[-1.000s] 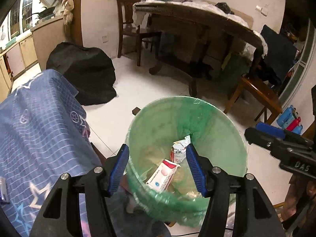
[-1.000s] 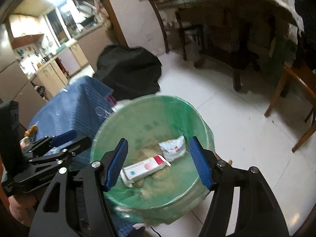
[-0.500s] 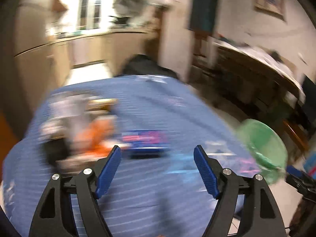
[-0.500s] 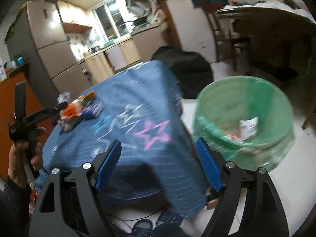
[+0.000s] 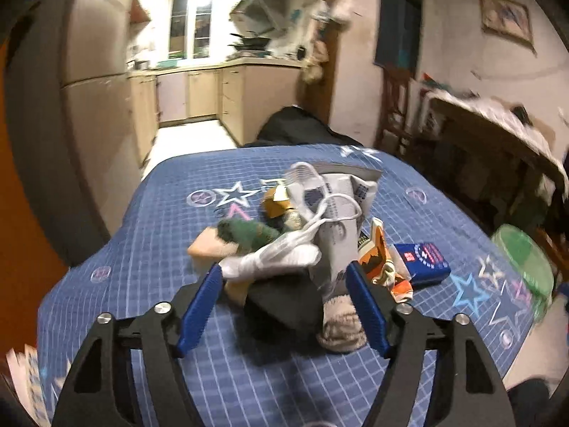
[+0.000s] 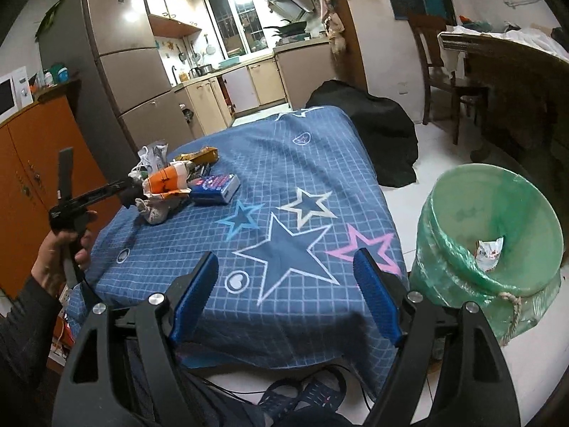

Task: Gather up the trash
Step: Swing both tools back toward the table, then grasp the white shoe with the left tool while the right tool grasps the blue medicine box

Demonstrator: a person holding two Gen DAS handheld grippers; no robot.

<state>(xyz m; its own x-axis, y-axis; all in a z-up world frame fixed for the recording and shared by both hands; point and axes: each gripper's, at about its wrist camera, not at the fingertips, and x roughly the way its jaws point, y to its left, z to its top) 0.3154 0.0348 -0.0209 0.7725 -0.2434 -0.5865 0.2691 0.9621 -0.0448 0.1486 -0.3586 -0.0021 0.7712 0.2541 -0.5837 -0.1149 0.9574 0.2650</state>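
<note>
Blue star-patterned grid tablecloth (image 6: pixel 284 163) over a table, carrying one heap of mixed trash (image 5: pixel 306 227): white crumpled wrappers and a looped white cord, a green-and-tan sponge (image 5: pixel 227 238), a black flat packet (image 5: pixel 284 299), a grey crumpled wad (image 5: pixel 341 323), an orange-and-white torn pouch (image 5: pixel 377 252) and, just beside it, a blue rectangular box with red print (image 5: pixel 423 259). Left gripper (image 5: pixel 284 306), blue-padded, over the near edge of the heap; jaws spread and closing, the black packet and grey wad between them, pads not pressing. Right gripper (image 6: pixel 286 295), blue-padded, above the bare cloth near the table's front edge, well apart from the heap; jaws spread, nothing between. Green-bag-lined bucket (image 6: pixel 490 235) on the white floor beside the table, a wrapper inside. Black draped bundle (image 6: pixel 370 135) beyond the table; fridge (image 6: pixel 117 64) behind.
</note>
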